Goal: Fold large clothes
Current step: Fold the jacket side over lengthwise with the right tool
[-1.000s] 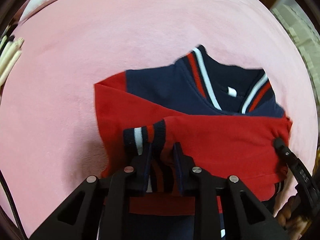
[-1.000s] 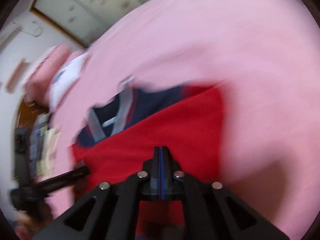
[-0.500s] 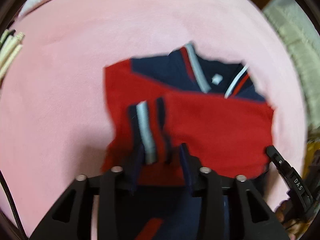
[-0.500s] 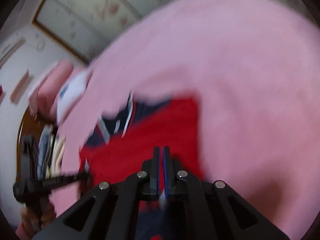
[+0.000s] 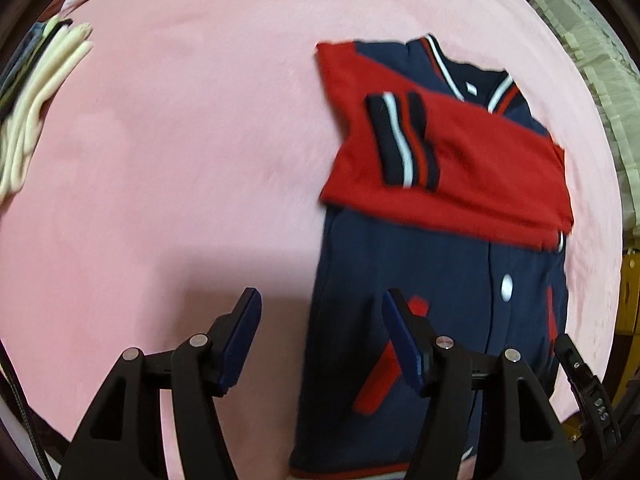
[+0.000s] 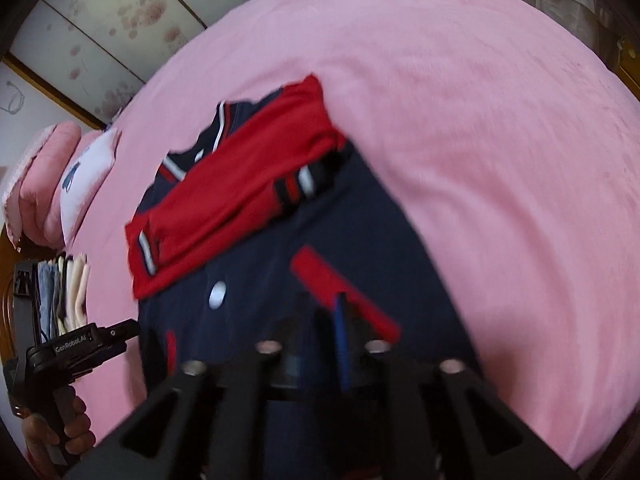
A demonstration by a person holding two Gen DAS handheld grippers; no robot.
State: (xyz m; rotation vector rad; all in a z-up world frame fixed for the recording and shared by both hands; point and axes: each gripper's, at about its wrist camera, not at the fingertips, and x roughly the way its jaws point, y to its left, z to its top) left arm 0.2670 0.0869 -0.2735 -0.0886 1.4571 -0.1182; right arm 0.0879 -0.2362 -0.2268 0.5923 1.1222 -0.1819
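Observation:
A navy jacket [image 5: 440, 280] with red sleeves lies flat on the pink blanket [image 5: 180, 160], collar at the far end. Both red sleeves [image 5: 480, 168] are folded across its chest, one striped cuff [image 5: 404, 140] on top. My left gripper [image 5: 322, 320] hovers over the jacket's left edge, its jaws opening and nothing held between them. In the right wrist view the jacket [image 6: 280, 264] fills the middle. My right gripper [image 6: 320, 316], blurred, hangs over the navy front beside a red pocket strip [image 6: 340, 292]; its jaws are opening with a narrow, empty gap.
A pink and white pillow [image 6: 80, 172] lies at the head of the bed. A stack of folded clothes [image 6: 68, 292] sits beside it and shows as well at the left rim of the left wrist view as the stack [image 5: 40, 92]. A hand [image 6: 60, 428] holds the left gripper.
The left gripper let go of the striped cuff, which now lies on the chest. Both grippers pulled back from the sleeves toward the jacket's lower part, and both sets of jaws spread apart.

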